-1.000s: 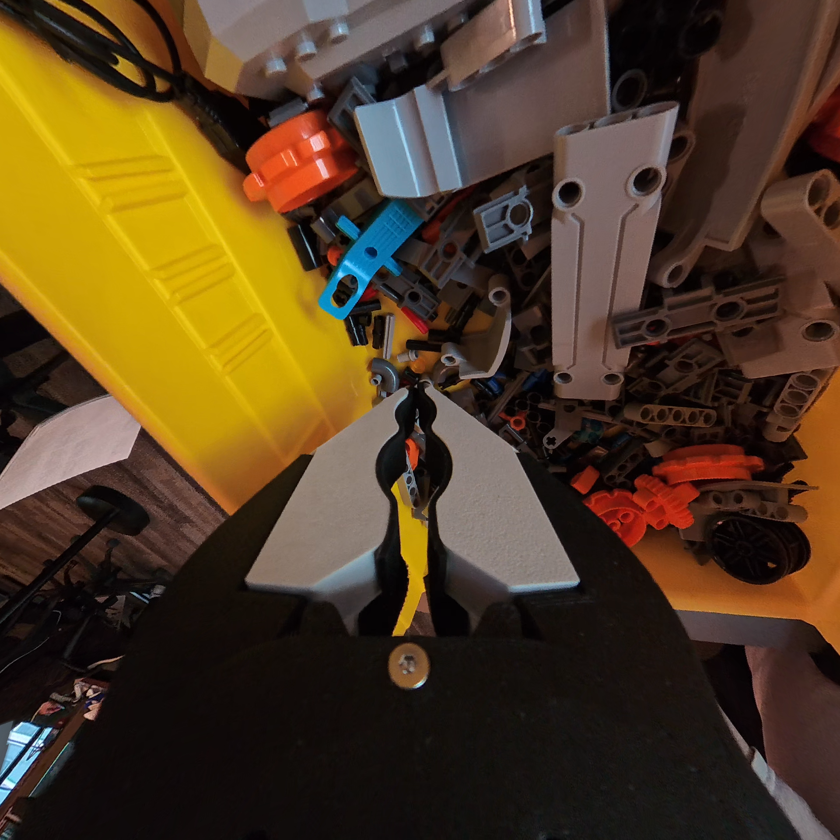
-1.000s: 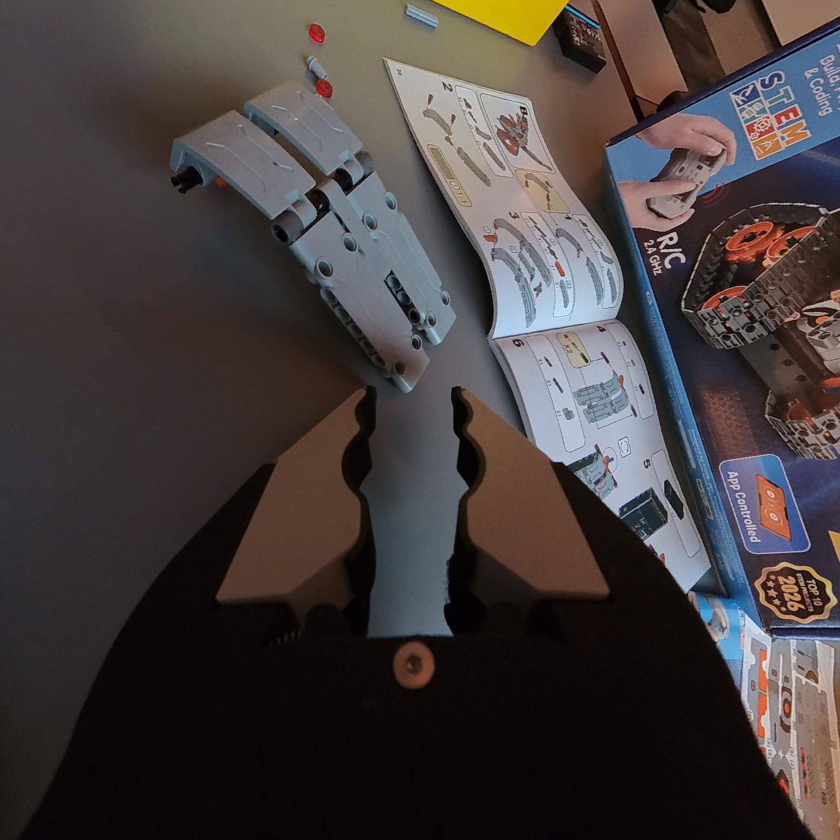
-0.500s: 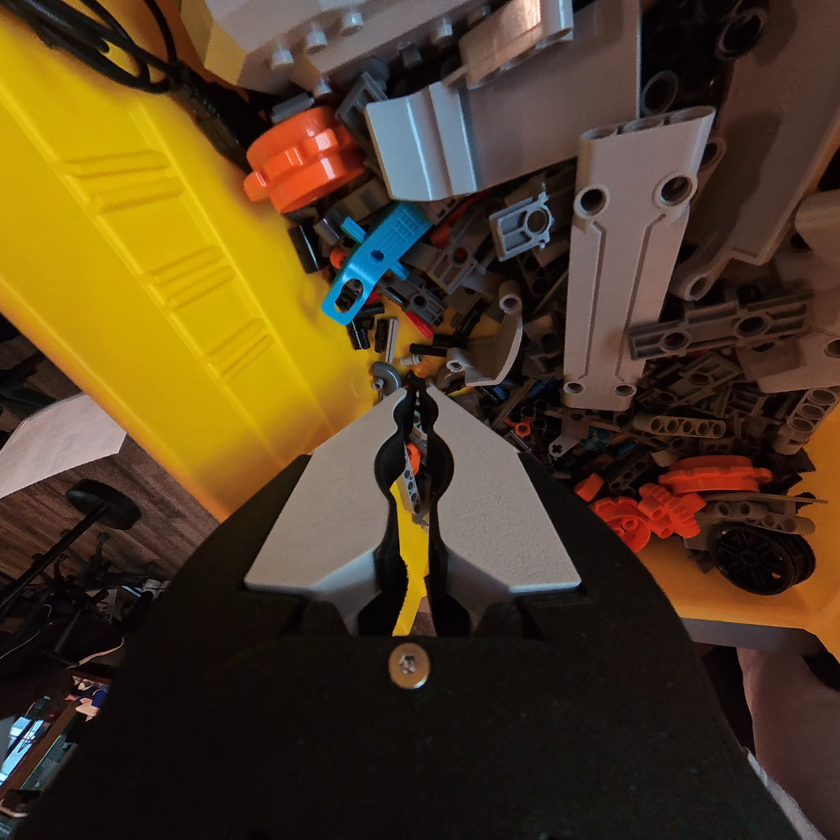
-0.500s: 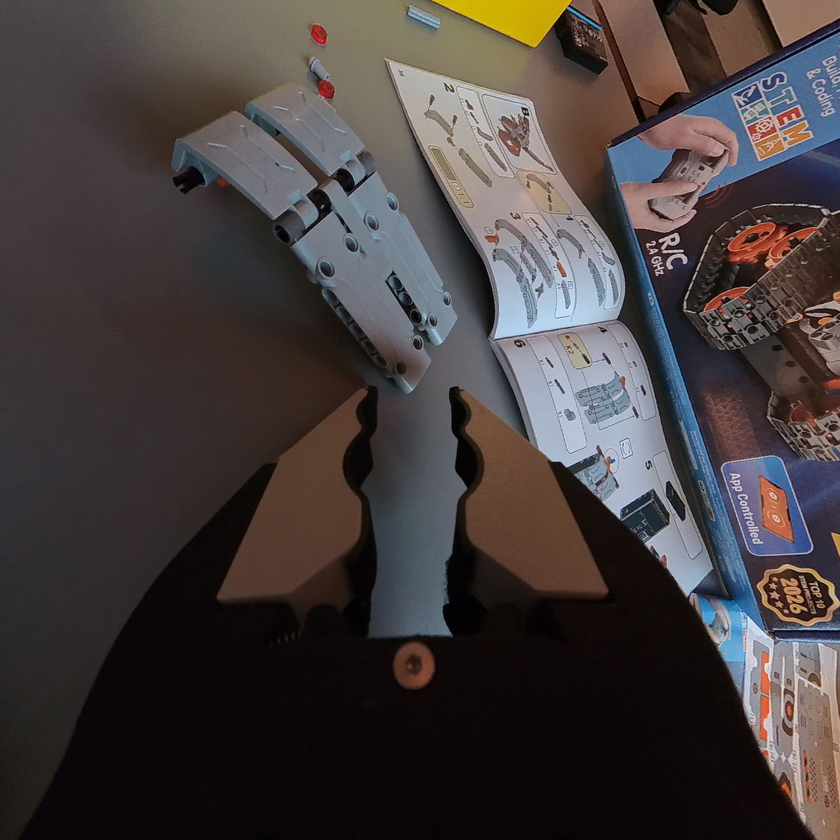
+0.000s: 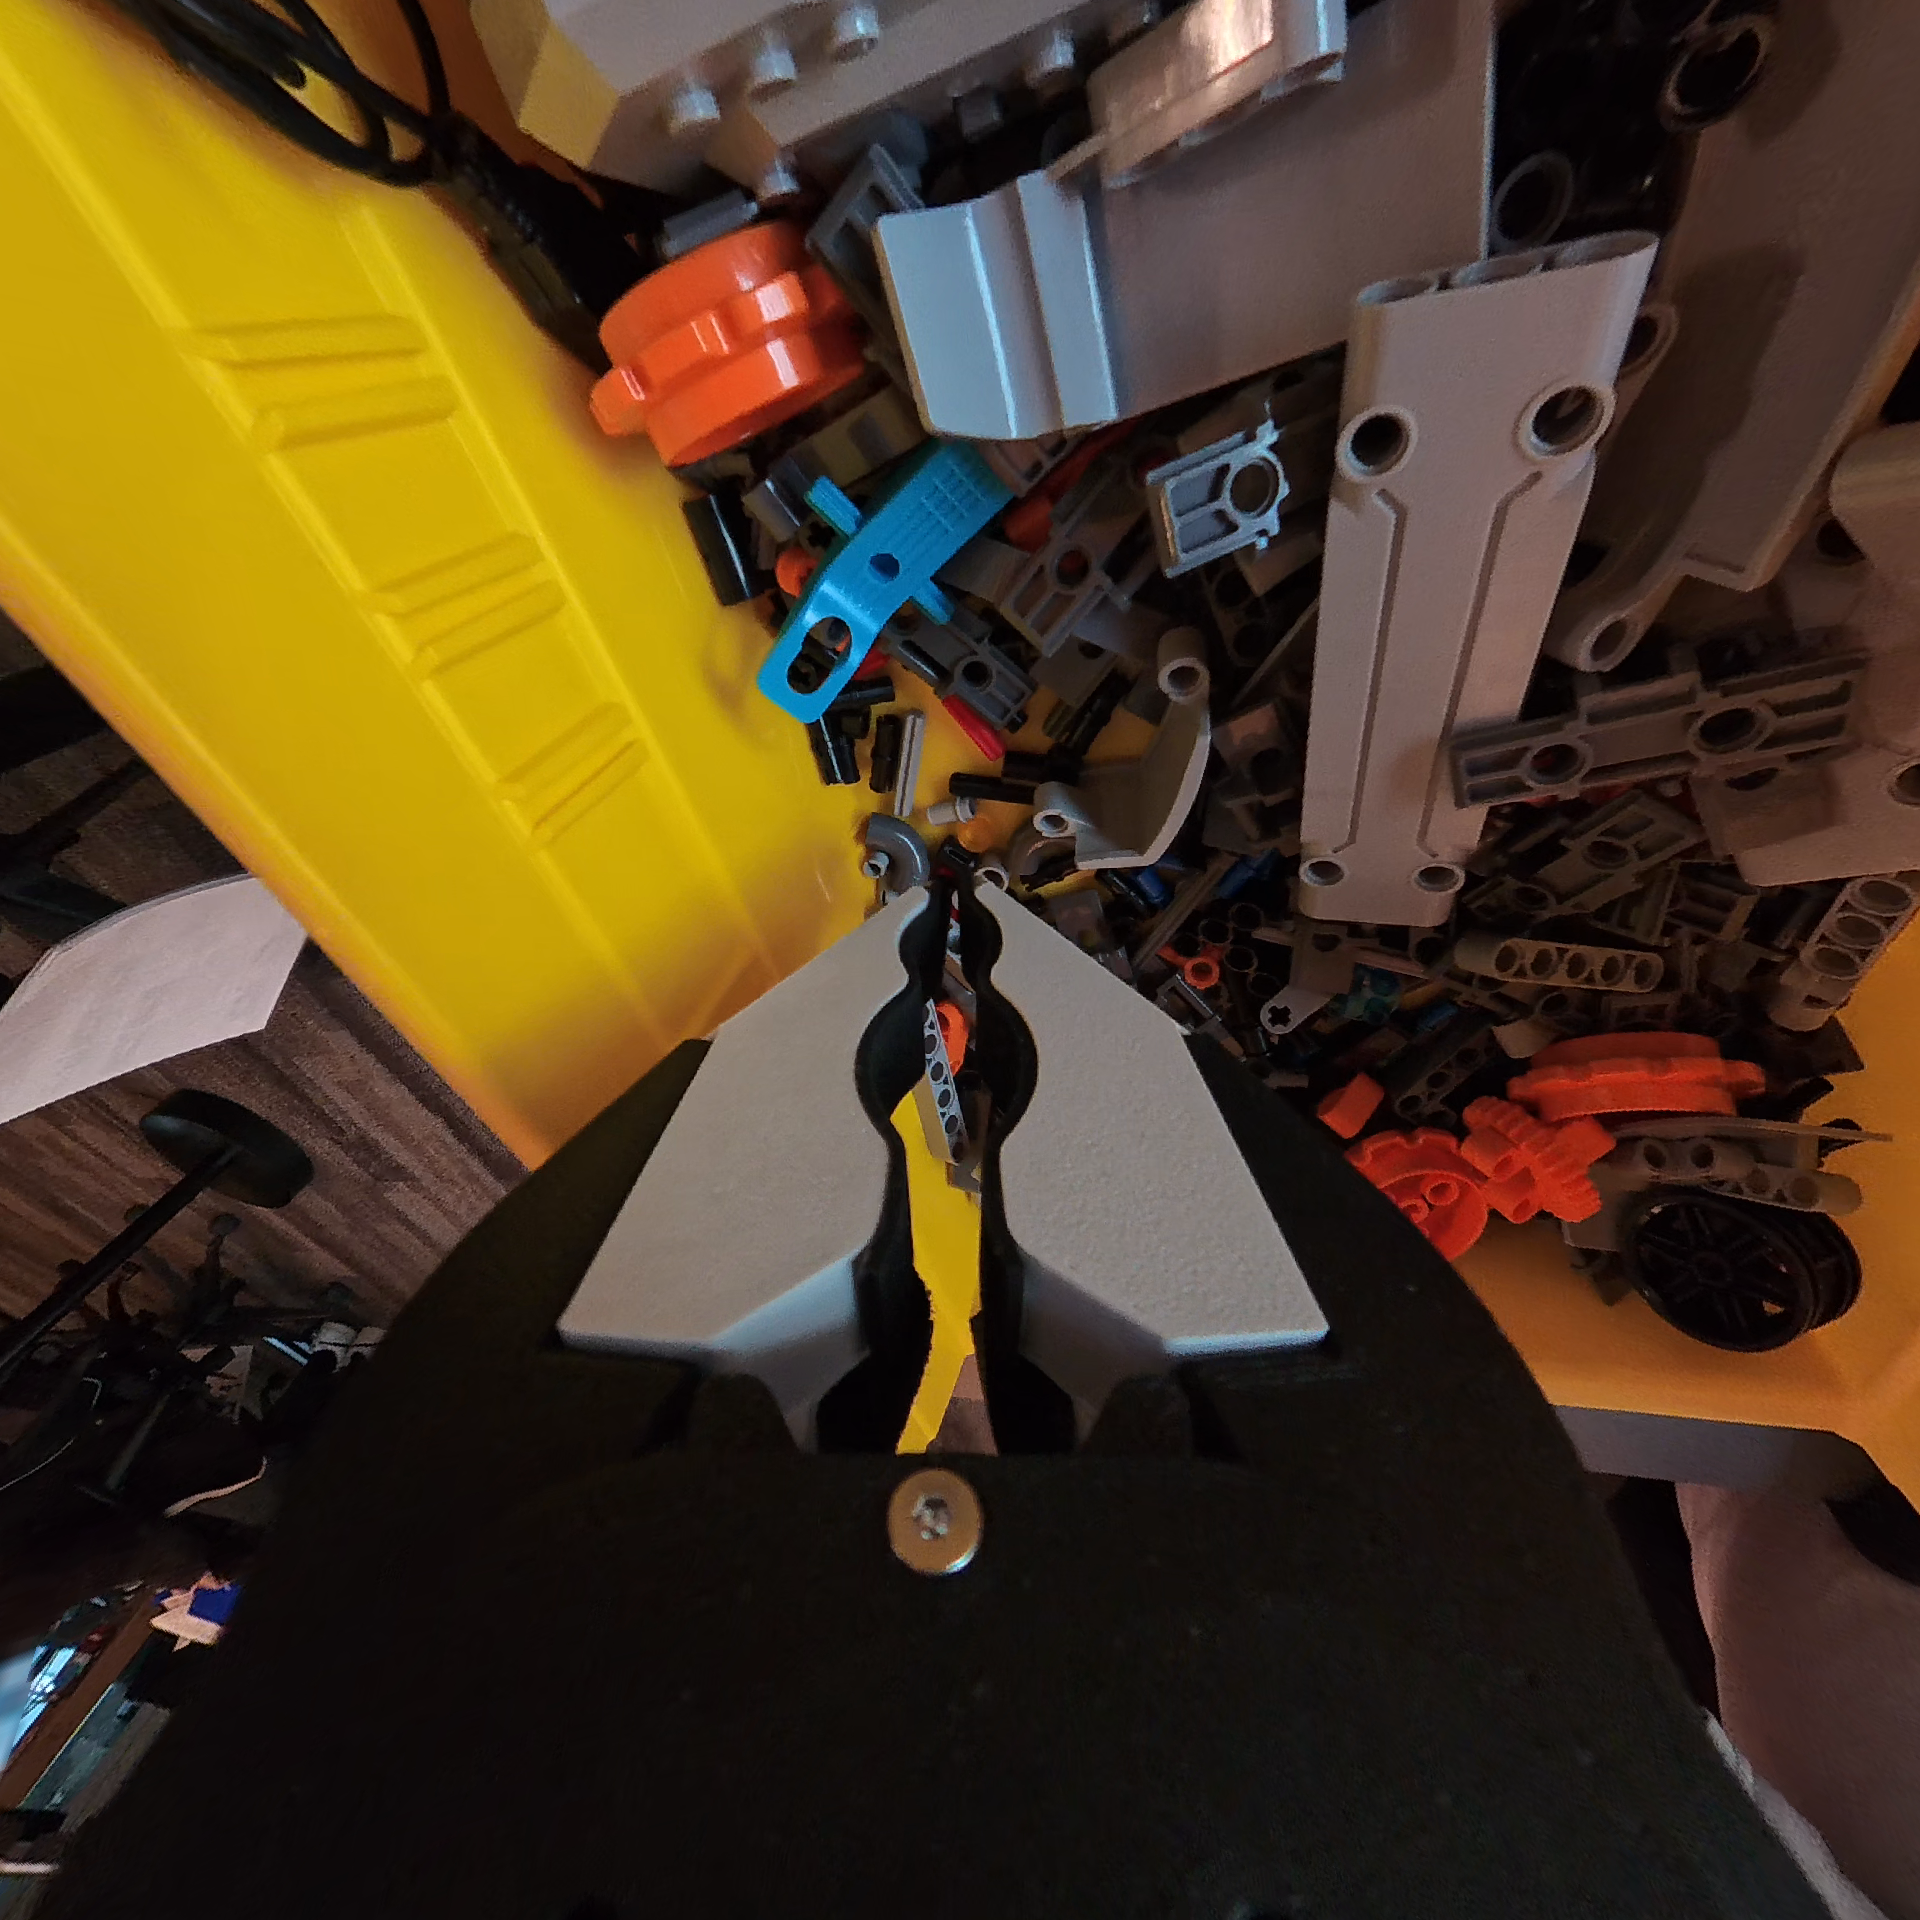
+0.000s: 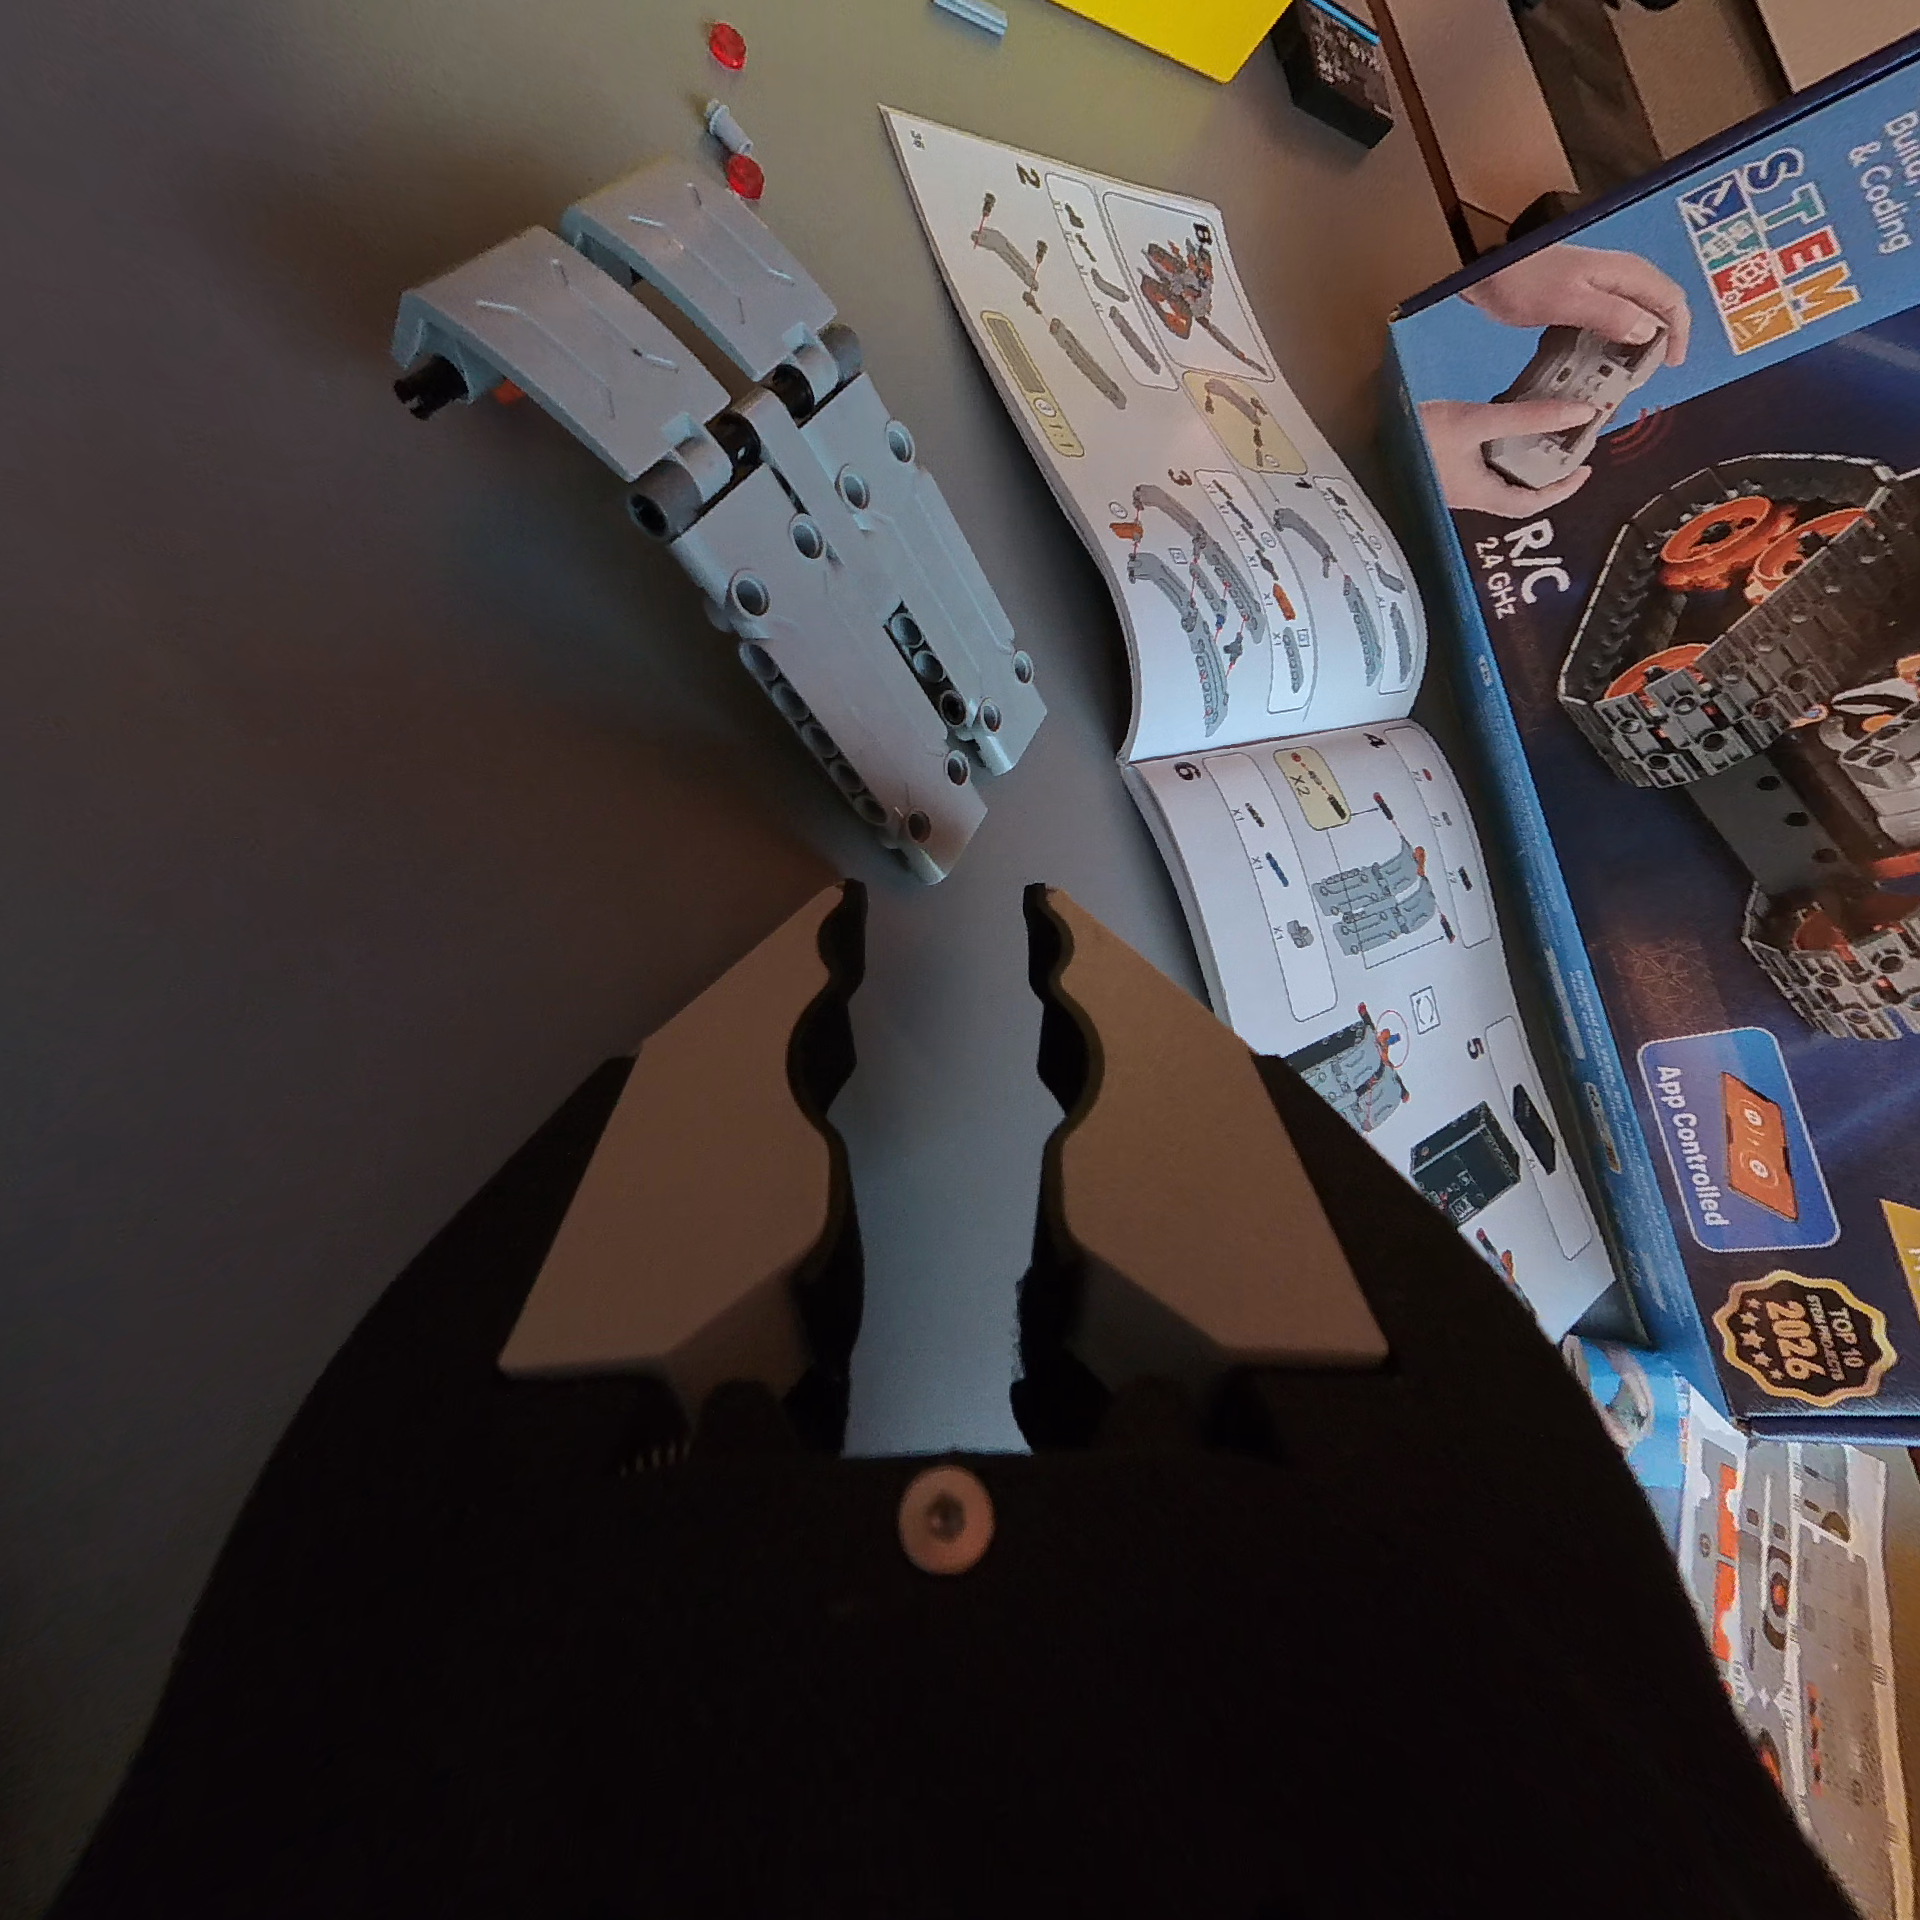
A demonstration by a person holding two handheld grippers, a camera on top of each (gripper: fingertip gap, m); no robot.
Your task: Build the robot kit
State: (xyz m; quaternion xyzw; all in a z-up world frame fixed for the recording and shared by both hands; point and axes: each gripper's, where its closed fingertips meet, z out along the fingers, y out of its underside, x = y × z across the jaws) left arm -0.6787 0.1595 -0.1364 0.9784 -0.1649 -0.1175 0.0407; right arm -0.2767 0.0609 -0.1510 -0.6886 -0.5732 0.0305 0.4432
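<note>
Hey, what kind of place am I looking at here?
Likely a home or hobby table for building a brick kit: a yellow bin of loose parts, an open instruction booklet, and the blue kit box.

My left gripper (image 5: 954, 902) is pinched on a small black pin (image 5: 954, 868), just below the blue piece (image 5: 883, 566) in the yellow bin (image 5: 343, 499).

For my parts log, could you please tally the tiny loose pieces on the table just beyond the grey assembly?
Red round studs: 2
Grey pin: 1
Pale bar: 1
Total: 4
</note>
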